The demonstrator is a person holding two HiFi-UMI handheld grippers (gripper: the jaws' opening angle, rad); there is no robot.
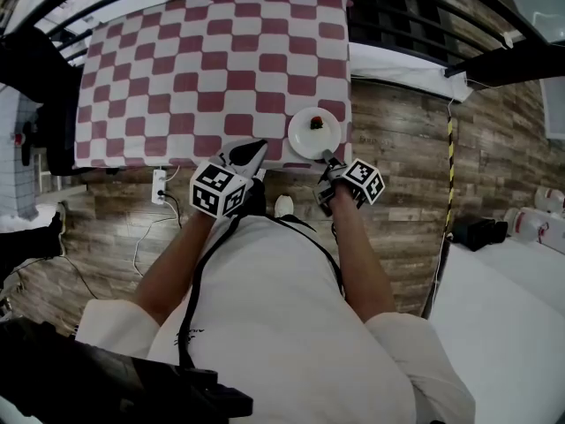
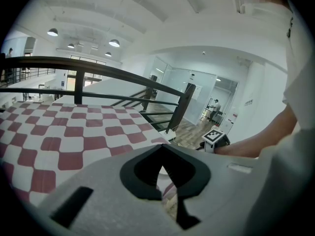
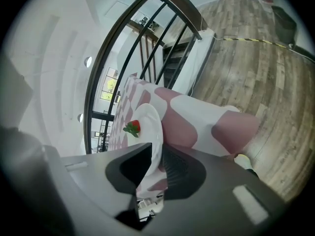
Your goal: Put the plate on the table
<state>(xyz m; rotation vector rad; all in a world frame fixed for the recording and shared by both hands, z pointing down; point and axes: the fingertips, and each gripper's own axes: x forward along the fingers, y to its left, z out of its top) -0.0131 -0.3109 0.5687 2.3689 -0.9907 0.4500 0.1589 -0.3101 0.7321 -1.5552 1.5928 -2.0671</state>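
Observation:
A white plate (image 1: 313, 133) with a strawberry (image 1: 316, 124) on it rests on the red-and-white checked table (image 1: 177, 60), at the near right corner. My right gripper (image 1: 331, 159) reaches the plate's near rim from below. In the right gripper view the plate (image 3: 147, 122) stands edge-on between the jaws of that gripper (image 3: 157, 163), with a thin gap at the ridged pad, so it is open. The strawberry (image 3: 133, 128) sits near the plate's middle. My left gripper (image 1: 250, 151) hovers at the table's near edge, left of the plate, shut and empty (image 2: 165, 173).
A dark metal railing (image 2: 98, 68) runs behind the table. Wooden floor lies around it, with a power strip (image 1: 160, 185) and cable at the table's foot. Yellow-black tape (image 1: 448, 166) marks the floor on the right. The person's shoe (image 1: 283, 206) is below the table edge.

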